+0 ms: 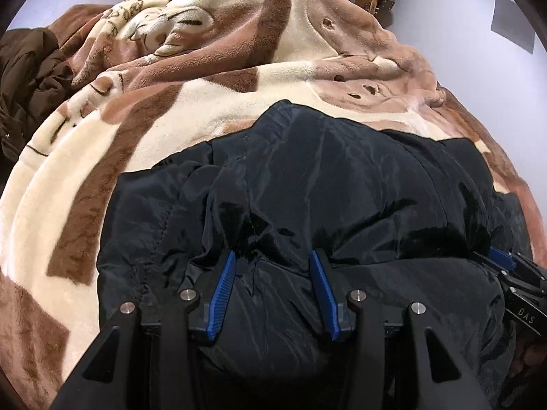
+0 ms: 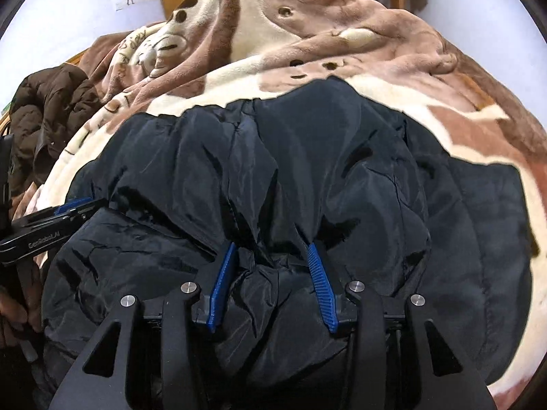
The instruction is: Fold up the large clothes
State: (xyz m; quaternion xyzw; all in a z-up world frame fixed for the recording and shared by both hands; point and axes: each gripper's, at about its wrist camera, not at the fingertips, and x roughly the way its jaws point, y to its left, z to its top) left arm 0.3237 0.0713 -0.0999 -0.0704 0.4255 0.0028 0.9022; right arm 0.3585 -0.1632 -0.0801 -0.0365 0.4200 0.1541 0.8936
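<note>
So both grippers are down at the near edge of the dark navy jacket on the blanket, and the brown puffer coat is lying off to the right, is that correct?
Not quite: the brown puffer coat lies off to the left, as the right wrist view shows. The rest holds: the left gripper and right gripper are at the near edge of the dark navy jacket on the blanket.

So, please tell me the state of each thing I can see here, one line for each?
Dark navy jacket: lying crumpled on the blanket, partly bunched, fold not finished.
Left gripper: jaws apart, puffy fabric bulging between the pads; a real grip is unclear.
Right gripper: jaws apart, a ridge of jacket fabric between the pads; grip unclear.
Brown puffer coat: heaped, unfolded, at the blanket's left edge.
Brown-and-cream blanket: spread, rumpled.
</note>
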